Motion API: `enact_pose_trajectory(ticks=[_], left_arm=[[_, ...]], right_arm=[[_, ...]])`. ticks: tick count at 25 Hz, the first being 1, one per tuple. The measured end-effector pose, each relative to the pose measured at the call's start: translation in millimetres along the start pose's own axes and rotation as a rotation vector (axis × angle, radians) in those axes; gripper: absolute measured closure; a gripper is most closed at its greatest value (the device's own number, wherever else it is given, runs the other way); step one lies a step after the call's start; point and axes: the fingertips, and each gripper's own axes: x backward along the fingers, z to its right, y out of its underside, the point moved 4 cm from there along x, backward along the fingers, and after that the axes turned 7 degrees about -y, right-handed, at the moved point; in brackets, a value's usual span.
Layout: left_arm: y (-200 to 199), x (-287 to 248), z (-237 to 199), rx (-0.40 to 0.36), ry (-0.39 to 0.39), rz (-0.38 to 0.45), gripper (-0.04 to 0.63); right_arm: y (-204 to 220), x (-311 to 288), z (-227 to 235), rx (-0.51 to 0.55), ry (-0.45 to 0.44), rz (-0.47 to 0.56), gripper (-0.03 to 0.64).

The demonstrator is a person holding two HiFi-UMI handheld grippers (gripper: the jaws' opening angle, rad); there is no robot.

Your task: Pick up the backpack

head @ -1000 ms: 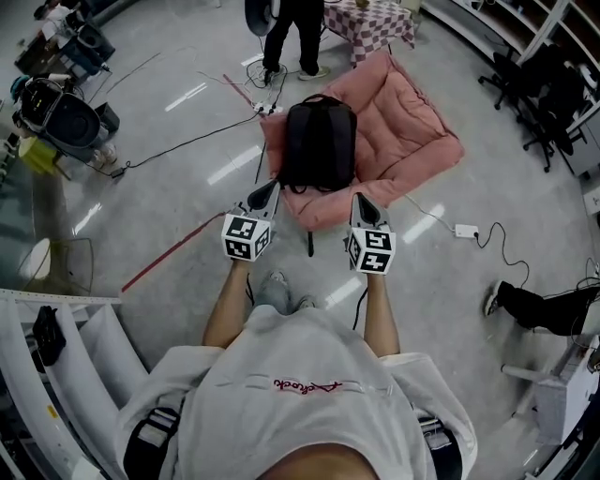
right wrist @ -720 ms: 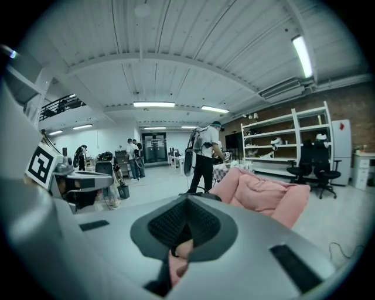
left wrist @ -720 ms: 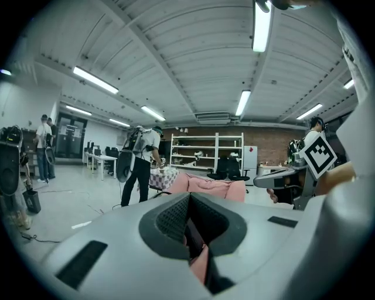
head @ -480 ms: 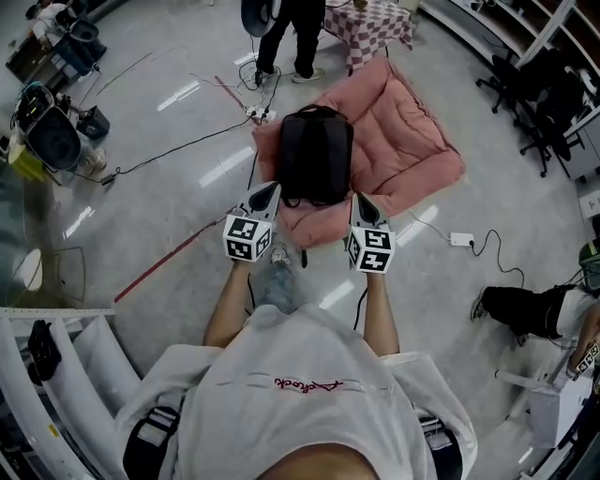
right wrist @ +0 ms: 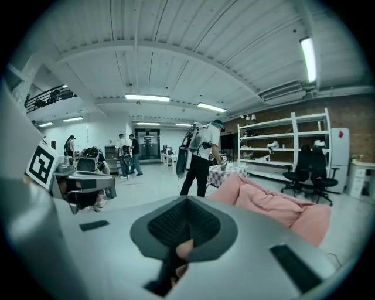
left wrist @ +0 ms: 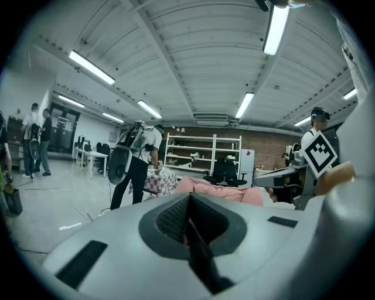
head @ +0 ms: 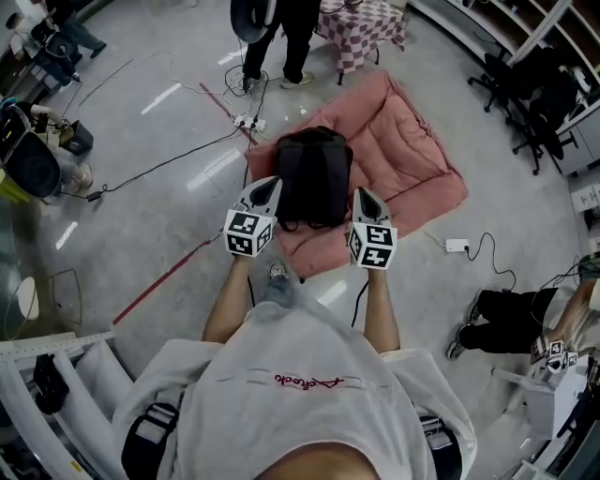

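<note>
A black backpack (head: 314, 176) lies flat on a pink floor cushion (head: 403, 155) in the head view. My left gripper (head: 270, 186) is held in the air over the backpack's near left corner, its jaws shut and empty. My right gripper (head: 362, 196) hovers by the near right corner, also shut with nothing in it. Neither touches the bag. Both gripper views look level across the room. The left gripper (left wrist: 187, 220) and the right gripper (right wrist: 186, 225) show closed jaws there, with the pink cushion (right wrist: 269, 205) beyond and the backpack hidden below.
A standing person (head: 281, 28) wearing a backpack is by a checkered table (head: 361, 28) behind the cushion. Cables and a power strip (head: 246, 122) cross the floor at left, a white adapter (head: 457, 246) at right. Office chairs (head: 525, 84) stand far right; a seated person's legs (head: 511, 319) at right.
I have walked forward with both grippers. The backpack and cushion have come closer, and the shut grippers now flank the bag's near end instead of hanging short of the cushion.
</note>
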Motion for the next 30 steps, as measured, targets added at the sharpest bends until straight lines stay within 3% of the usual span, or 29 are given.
enact_pose_trajectory(ticks=[11,19,30], left_arm=[[-14,-77,-67,-0.003,0.075,-0.026,0.586],[-5,-103,-74,0.007,0.096,-0.062,0.586],[8,-123,-59,0.012,0.001,-0.106,0.586]], right_arm=[[-30,-79,15,-0.014,0.084,-0.006,0.598],[-21,-91,31,-0.033,0.113,-0.039,0.598],[-2,-109,65,-0.056,0.017,-0.083,0.597]])
